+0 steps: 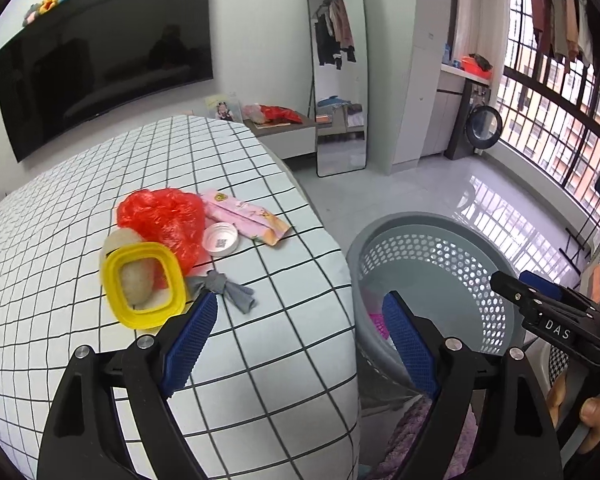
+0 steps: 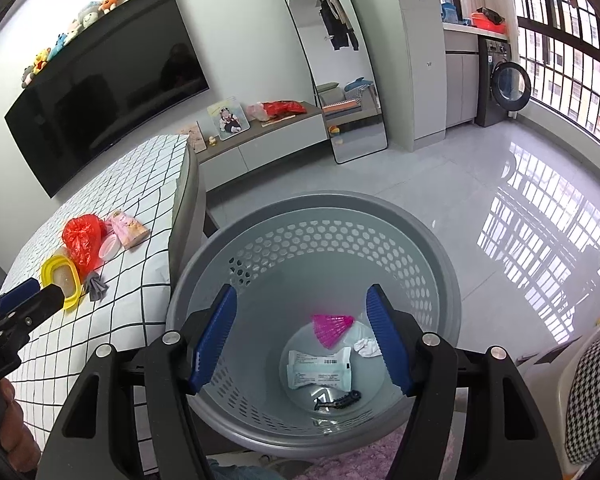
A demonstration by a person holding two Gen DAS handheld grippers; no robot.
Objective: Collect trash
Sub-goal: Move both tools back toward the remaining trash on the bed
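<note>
On the checked table (image 1: 260, 360) lie a red plastic bag (image 1: 164, 216), a yellow square lid ring (image 1: 142, 284), a white round cap (image 1: 220, 239), a pink wrapper (image 1: 246, 218) and a grey scrap (image 1: 228, 290). My left gripper (image 1: 300, 320) is open and empty, just short of the grey scrap. My right gripper (image 2: 302, 320) is open and empty above the grey perforated basket (image 2: 312, 216). The basket holds a pink shuttlecock (image 2: 332, 328), a white packet (image 2: 320, 368), crumpled paper (image 2: 366, 346) and a dark clip (image 2: 338, 398).
The basket (image 1: 432, 240) stands on the floor right of the table's edge. A standing mirror (image 2: 332, 60), a low cabinet (image 2: 268, 140) and a wall TV (image 2: 108, 80) line the far wall. A checked chair (image 2: 592, 392) is at the right.
</note>
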